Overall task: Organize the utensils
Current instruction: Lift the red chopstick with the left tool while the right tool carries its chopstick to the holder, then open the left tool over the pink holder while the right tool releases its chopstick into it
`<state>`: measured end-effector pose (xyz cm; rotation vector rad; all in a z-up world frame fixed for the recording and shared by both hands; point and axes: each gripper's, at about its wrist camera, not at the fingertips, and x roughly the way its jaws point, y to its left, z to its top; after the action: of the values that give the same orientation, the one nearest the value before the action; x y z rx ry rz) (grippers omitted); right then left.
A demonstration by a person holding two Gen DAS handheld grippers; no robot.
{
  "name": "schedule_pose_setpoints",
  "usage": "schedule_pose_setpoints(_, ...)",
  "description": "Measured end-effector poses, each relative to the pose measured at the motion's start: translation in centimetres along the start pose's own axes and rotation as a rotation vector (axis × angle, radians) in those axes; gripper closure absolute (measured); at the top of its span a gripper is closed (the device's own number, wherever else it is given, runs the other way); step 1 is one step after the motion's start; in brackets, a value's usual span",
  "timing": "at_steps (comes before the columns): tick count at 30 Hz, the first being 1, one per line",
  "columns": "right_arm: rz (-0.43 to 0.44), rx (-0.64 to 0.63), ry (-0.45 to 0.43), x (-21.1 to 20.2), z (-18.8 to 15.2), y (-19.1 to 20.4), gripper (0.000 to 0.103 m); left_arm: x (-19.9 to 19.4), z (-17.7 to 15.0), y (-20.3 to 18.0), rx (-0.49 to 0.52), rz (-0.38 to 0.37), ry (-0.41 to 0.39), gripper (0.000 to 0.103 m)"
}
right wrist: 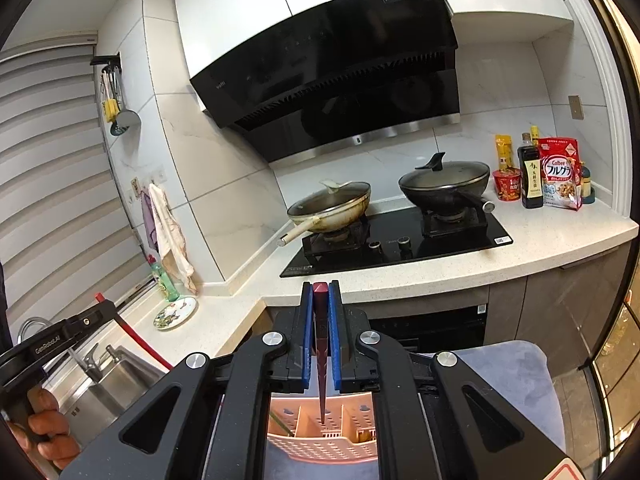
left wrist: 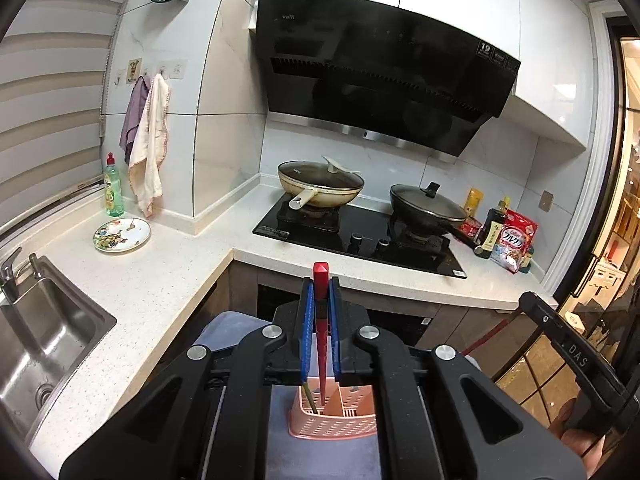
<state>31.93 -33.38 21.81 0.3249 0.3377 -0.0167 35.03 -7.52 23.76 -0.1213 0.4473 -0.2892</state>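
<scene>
Each tool (left wrist: 320,304) (right wrist: 321,308) was clenched on a red chopstick (left wrist: 320,280) (right wrist: 321,292); tips should be steered straight into the pink basket (left wrist: 334,424) (right wrist: 320,440).

Red chopstick (left wrist: 320,304); dark maroon chopstick (right wrist: 320,344); blue-padded black tongs (left wrist: 320,280); perforated pink basket (left wrist: 334,420)

The right tool (right wrist: 321,300) is clamped on a dark red chopstick (right wrist: 321,344) — its tip hangs over the pink utensil basket (right wrist: 320,446), above a middle compartment. Beyond, two lidded pans sit on the black stove (right wrist: 400,252). At far left a hand (right wrist: 48,436) grips the left tool (right wrist: 100,300).
</scene>
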Motion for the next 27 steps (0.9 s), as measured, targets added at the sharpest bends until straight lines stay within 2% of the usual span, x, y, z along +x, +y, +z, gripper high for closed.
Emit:
schedule_pose_setpoints(6, -0.003, -0.008, 0.075, 3.0, -2.9, -0.5, 0.096, 3.5, -2.0, -0.2, 0.015, 0.007, 0.048, 0.096)
schedule_pose_setpoints(11, -0.018, -0.017, 0.143, 5.0, -5.6, -0.9, 0.096, 6.2, -4.5, 0.4, 0.005, 0.016, 0.122, 0.096)
schedule_pose_setpoints(15, -0.018, -0.024, 0.184, 5.9, -7.0, -1.3, 0.096, 7.3, -5.9, 0.8, 0.005, 0.017, 0.17, 0.095)
schedule_pose_setpoints(19, -0.029, -0.026, 0.178, 5.5, -7.3, -1.3, 0.091, 7.0, -6.6, 0.6, 0.03, 0.028, 0.165, 0.094)
schedule_pose_setpoints(23, -0.027, -0.028, 0.165, 4.2, -6.8, -1.0, 0.089, 6.2, -6.9, 0.6, 0.034, 0.042, 0.169, 0.081)
schedule_pose_setpoints(26, -0.029, -0.041, 0.149, 2.9, -6.6, -0.6, 0.077, 5.1, -7.1, 0.6, 0.038, 0.056, 0.16, 0.073)
schedule_pose_setpoints(27, -0.027, -0.048, 0.143, 2.2, -6.6, -0.3, 0.077, 4.7, -7.2, 0.6, 0.042, 0.058, 0.158, 0.072)
